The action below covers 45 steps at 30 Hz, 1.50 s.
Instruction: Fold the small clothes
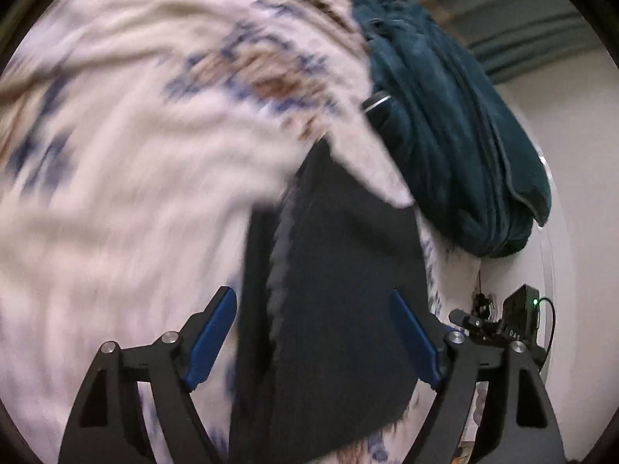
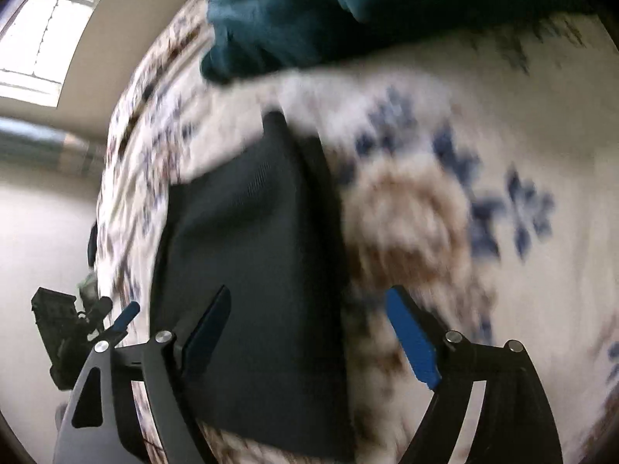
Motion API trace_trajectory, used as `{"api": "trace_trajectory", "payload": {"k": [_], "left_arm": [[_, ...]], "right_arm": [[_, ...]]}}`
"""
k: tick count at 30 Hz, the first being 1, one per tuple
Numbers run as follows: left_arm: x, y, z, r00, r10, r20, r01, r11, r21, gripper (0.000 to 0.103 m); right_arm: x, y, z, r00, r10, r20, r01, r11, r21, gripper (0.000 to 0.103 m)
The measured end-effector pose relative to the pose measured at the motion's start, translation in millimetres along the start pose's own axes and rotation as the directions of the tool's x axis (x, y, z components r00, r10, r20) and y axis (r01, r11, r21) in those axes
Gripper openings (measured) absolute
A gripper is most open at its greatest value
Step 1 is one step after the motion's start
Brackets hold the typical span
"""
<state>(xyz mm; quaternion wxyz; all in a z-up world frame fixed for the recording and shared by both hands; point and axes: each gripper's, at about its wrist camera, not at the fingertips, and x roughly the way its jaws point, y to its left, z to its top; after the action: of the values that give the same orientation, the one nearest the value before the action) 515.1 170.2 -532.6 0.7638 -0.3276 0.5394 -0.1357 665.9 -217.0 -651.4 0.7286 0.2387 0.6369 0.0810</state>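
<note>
A dark navy garment [image 1: 340,309] lies on a white blanket with blue and brown flowers [image 1: 135,193]. My left gripper [image 1: 313,301] is open, its blue pads either side of the garment's near end, holding nothing. In the right wrist view the same dark garment [image 2: 255,270] lies on the flowered blanket [image 2: 483,232]. My right gripper [image 2: 309,301] is open over the garment's right edge and is empty. The left gripper [image 2: 96,321] shows at the lower left there, and the right gripper [image 1: 499,317] shows at the lower right of the left wrist view. Both views are motion-blurred.
A bunched teal towel or blanket [image 1: 456,135] lies beyond the dark garment, also seen in the right wrist view [image 2: 309,11]. A white wall [image 1: 572,154] and striped curtain [image 1: 503,7] stand behind. A window [image 2: 42,31] is at the upper left.
</note>
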Motion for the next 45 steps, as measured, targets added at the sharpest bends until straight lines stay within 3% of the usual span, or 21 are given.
{"api": "trace_trajectory", "payload": {"k": [3, 5, 6, 7, 9, 11, 12, 13, 15, 17, 19, 21, 24, 26, 29, 31, 33, 36, 37, 40, 45], "left_arm": [[-3, 14, -39, 1.0, 0.024, -0.011, -0.025, 0.998, -0.053, 0.08], [7, 17, -59, 0.998, 0.052, -0.039, -0.053, 0.998, -0.046, 0.071], [11, 16, -66, 0.998, 0.037, -0.043, -0.039, 0.999, -0.032, 0.029], [15, 15, -71, 0.998, 0.035, -0.053, -0.036, 0.999, -0.02, 0.019], [13, 12, -74, 1.0, -0.002, -0.03, 0.002, 1.0, -0.004, 0.017], [10, 18, -70, 0.989, -0.144, -0.015, 0.143, 0.987, -0.075, 0.017], [8, 24, -70, 0.98, -0.196, -0.008, 0.195, 0.975, -0.106, 0.016], [9, 31, -69, 0.98, -0.197, -0.021, 0.193, 0.973, -0.129, 0.017], [11, 40, -68, 0.993, -0.104, -0.059, 0.097, 0.988, -0.117, 0.021], [5, 40, -69, 0.99, -0.119, -0.08, 0.109, 0.987, -0.121, 0.031], [0, 26, -72, 0.985, -0.146, -0.091, 0.141, 0.988, -0.064, 0.059], [9, 12, -77, 0.988, -0.108, -0.114, 0.11, 0.994, 0.016, 0.057], [21, 23, -75, 0.994, -0.041, -0.102, 0.04, 0.999, -0.006, 0.023], [19, 37, -75, 0.993, -0.066, -0.095, 0.06, 0.996, -0.06, 0.029], [-1, 32, -80, 0.999, -0.02, -0.048, 0.017, 0.997, -0.069, 0.045], [-16, 18, -92, 1.0, 0.002, -0.017, -0.003, 0.998, -0.062, 0.069], [-30, 6, -108, 0.999, -0.01, 0.046, 0.014, 0.996, -0.087, 0.071], [-21, 3, -127, 0.993, -0.061, 0.1, 0.079, 0.977, -0.197, 0.079], [-7, 3, -135, 0.989, -0.102, 0.106, 0.125, 0.96, -0.25, 0.079], [33, 7, -149, 0.988, -0.115, 0.102, 0.145, 0.916, -0.373, 0.08], [68, -1, -154, 0.982, -0.031, 0.184, 0.112, 0.887, -0.448, 0.099]], "right_arm": [[2, -13, -39, 0.998, 0.011, -0.061, -0.009, 1.0, 0.023, 0.084], [7, -18, -62, 0.996, 0.029, -0.089, -0.025, 0.998, 0.05, 0.084], [11, -20, -73, 0.994, 0.049, -0.098, -0.043, 0.997, 0.059, 0.084], [17, -20, -81, 0.993, 0.059, -0.106, -0.052, 0.996, 0.066, 0.084], [25, -22, -95, 0.991, 0.086, -0.107, -0.076, 0.993, 0.092, 0.078], [31, -20, -105, 0.986, 0.14, -0.088, -0.131, 0.986, 0.104, 0.06], [35, -17, -108, 0.986, 0.144, -0.089, -0.135, 0.986, 0.102, 0.059], [36, -16, -110, 0.987, 0.138, -0.081, -0.13, 0.987, 0.097, 0.059], [37, -15, -110, 0.991, 0.113, -0.071, -0.107, 0.99, 0.086, 0.059], [35, -15, -110, 0.993, 0.09, -0.074, -0.084, 0.993, 0.08, 0.059], [30, -14, -109, 0.991, 0.102, -0.082, -0.095, 0.992, 0.078, 0.06], [29, -12, -108, 0.992, 0.081, -0.092, -0.075, 0.995, 0.066, 0.061], [37, -15, -103, 0.994, 0.049, -0.1, -0.043, 0.997, 0.061, 0.061], [38, -21, -101, 0.994, 0.047, -0.094, -0.039, 0.996, 0.081, 0.061], [33, -27, -96, 0.996, 0.052, -0.074, -0.045, 0.994, 0.098, 0.077], [27, -29, -93, 0.997, 0.055, -0.051, -0.05, 0.995, 0.087, 0.086], [22, -33, -91, 0.997, 0.067, -0.034, -0.063, 0.994, 0.089, 0.091], [22, -40, -84, 0.995, 0.094, -0.022, -0.091, 0.99, 0.11, 0.092], [24, -44, -81, 0.994, 0.11, -0.024, -0.106, 0.987, 0.124, 0.092], [28, -54, -74, 0.987, 0.158, -0.027, -0.153, 0.977, 0.148, 0.093], [55, -45, -42, 0.971, 0.235, -0.036, -0.23, 0.967, 0.108, 0.093]]}}
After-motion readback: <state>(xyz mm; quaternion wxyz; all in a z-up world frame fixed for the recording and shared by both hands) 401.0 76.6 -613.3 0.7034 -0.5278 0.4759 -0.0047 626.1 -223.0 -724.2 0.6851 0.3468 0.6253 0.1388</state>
